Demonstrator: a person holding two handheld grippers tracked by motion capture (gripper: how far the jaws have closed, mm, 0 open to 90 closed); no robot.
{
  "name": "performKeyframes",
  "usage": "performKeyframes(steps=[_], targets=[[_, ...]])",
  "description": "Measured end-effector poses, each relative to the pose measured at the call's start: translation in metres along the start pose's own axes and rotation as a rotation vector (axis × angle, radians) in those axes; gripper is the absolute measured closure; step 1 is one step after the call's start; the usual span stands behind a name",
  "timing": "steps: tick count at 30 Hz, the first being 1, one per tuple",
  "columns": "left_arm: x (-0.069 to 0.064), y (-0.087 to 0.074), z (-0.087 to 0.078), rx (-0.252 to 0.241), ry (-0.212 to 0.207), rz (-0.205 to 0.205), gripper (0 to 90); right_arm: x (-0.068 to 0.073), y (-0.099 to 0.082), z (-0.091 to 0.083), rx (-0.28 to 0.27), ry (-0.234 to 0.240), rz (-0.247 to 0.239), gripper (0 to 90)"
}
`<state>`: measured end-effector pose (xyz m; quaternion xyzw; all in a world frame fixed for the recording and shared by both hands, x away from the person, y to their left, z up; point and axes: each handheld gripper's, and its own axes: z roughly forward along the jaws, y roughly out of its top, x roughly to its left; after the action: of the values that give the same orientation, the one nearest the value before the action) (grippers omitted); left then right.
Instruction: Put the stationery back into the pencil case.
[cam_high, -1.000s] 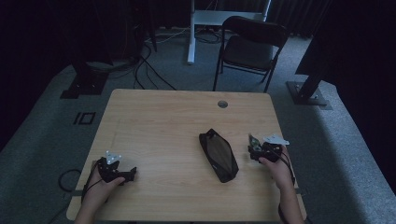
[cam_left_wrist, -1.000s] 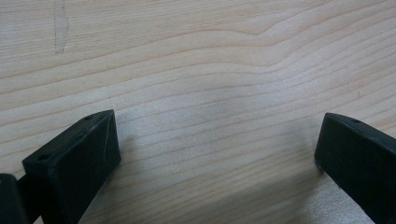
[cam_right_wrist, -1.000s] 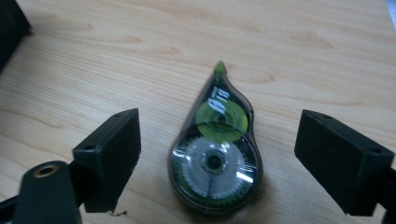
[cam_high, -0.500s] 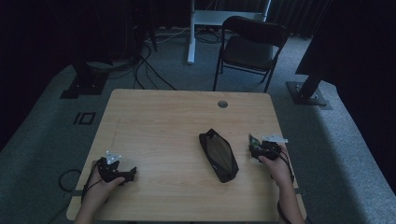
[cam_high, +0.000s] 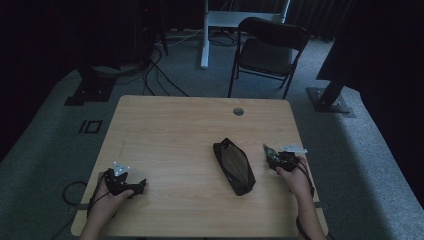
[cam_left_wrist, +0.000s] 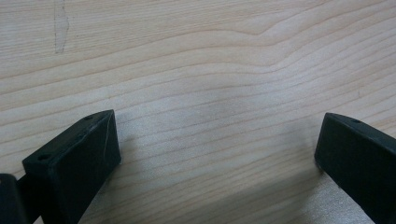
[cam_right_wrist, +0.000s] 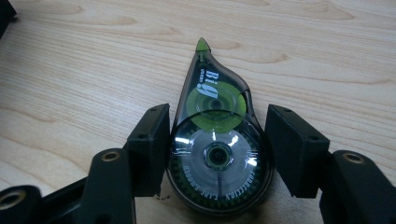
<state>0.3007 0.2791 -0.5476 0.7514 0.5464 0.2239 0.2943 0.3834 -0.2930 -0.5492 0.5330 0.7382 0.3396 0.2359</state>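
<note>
A clear teardrop-shaped correction tape dispenser with green reels (cam_right_wrist: 215, 140) is pinched between the jaws of the right gripper (cam_right_wrist: 217, 149) near the right edge of the light wooden table (cam_high: 175, 130), its green tip pointed away, probably so it can be carried nose-first toward the black zippered fabric pencil pouch (cam_high: 234, 165) lying just beside it toward the middle. The left gripper (cam_left_wrist: 217, 154) is parked near the front left corner, jaws spread wide over bare wood with nothing between them, so it looks like it's just being kept out of the way.
</note>
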Motion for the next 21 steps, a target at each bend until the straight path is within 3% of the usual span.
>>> performKeyframes(steps=[6, 21], targets=[[0.000, 0.000, 0.000, 0.000, 0.000, 0.000, 0.3, -0.001, 0.000, 0.000, -0.011, 0.027, 0.031, 41.6], [0.000, 0.000, 0.000, 0.000, 0.000, 0.000, 0.3, -0.001, 0.012, -0.016, -0.083, 0.028, 0.057, 41.6]])
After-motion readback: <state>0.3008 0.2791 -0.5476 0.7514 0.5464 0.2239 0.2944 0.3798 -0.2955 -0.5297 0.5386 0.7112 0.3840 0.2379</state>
